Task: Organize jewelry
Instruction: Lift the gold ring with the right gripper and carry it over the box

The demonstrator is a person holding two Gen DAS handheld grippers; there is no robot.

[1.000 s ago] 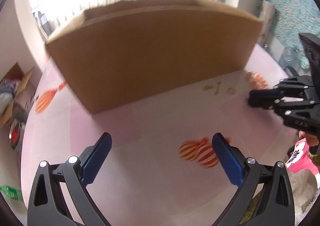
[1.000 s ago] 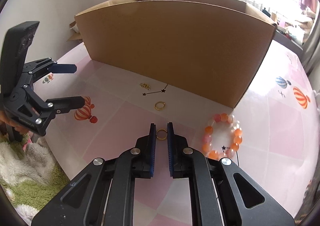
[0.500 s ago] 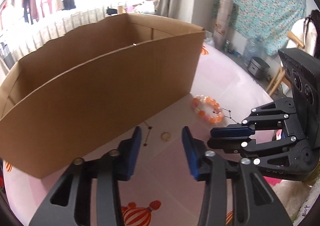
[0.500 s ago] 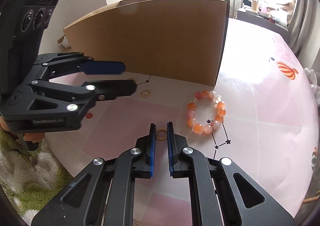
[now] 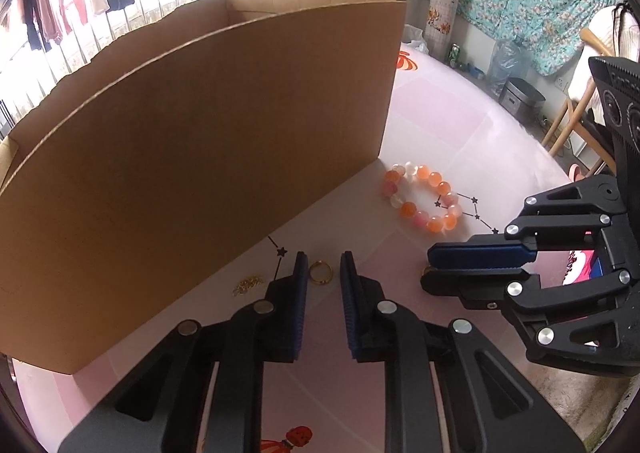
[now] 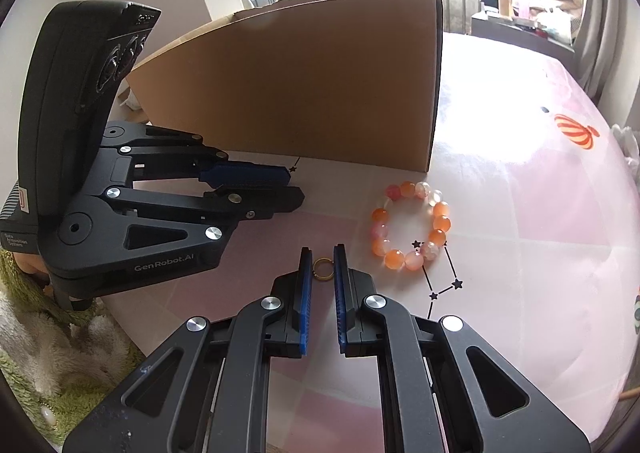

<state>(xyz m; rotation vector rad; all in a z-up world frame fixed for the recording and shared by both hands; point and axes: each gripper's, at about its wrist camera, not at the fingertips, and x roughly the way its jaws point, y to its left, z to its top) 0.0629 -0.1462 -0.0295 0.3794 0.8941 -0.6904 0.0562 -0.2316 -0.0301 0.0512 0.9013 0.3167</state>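
The cardboard box (image 5: 192,141) stands on the pink table (image 5: 460,125). A small gold chain piece (image 5: 248,284) lies at the foot of the box wall. Just right of it, the left gripper (image 5: 323,267) has its jaws narrowly parted around a gold ring (image 5: 320,273) lying on the table; contact cannot be determined. The bead bracelet (image 6: 410,229) lies near the box corner. The right gripper (image 6: 322,259) has its jaws closed on a second gold ring (image 6: 322,268).

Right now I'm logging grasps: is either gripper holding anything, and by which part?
The right gripper pinches a gold ring across its band. The left gripper only straddles another ring, unclamped.
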